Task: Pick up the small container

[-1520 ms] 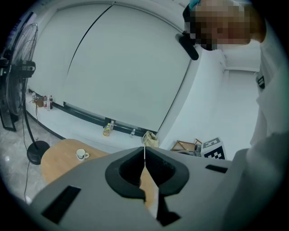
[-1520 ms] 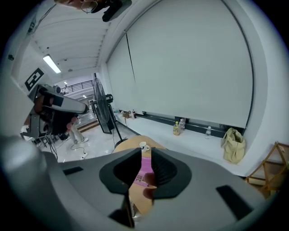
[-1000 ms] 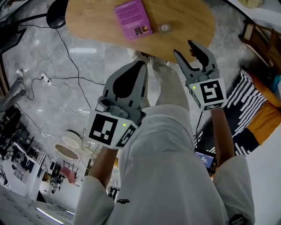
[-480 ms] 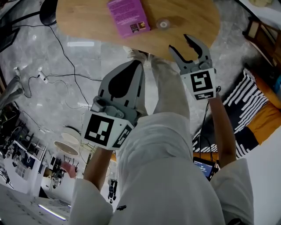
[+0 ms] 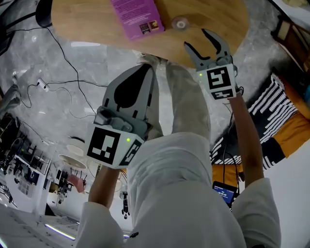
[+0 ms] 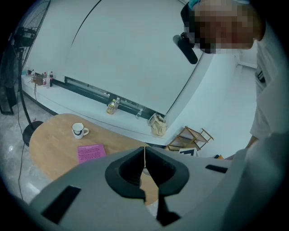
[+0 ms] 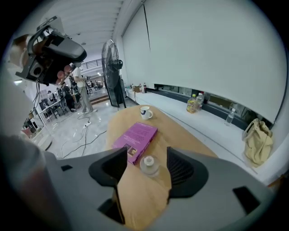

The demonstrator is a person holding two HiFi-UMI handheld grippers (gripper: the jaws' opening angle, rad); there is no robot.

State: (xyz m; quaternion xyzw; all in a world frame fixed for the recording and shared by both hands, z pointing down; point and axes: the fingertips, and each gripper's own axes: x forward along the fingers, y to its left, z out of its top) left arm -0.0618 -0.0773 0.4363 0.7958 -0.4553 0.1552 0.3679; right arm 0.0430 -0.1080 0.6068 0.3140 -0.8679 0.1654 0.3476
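The small container [image 5: 180, 23], a clear round pot with a pale lid, stands on the oval wooden table [image 5: 213, 14] just right of a purple book [image 5: 134, 17]. My right gripper [image 5: 198, 39] hovers over the table's near edge, a short way short of the container. Its jaws are opening with nothing held. In the right gripper view the container [image 7: 149, 165] sits straight ahead, framed by the gap of the right gripper [image 7: 145, 152], untouched. My left gripper [image 5: 144, 69] hangs lower, off the table, with its jaws shut and empty; in its own view the left gripper [image 6: 144, 156] has its tips meeting.
A white mug [image 7: 145, 112] stands at the table's far end beyond the book [image 7: 137, 135]. A standing fan [image 7: 110, 63] is behind the table. Cables [image 5: 58, 85] run over the grey floor. A striped cushion [image 5: 269, 116] lies to my right. Bottles [image 7: 193, 103] and a cloth bag [image 7: 257, 142] rest on the window ledge.
My right gripper has moved forward and up over the table's near edge toward the container, and its jaws stand wider. The left gripper has stayed low and shut.
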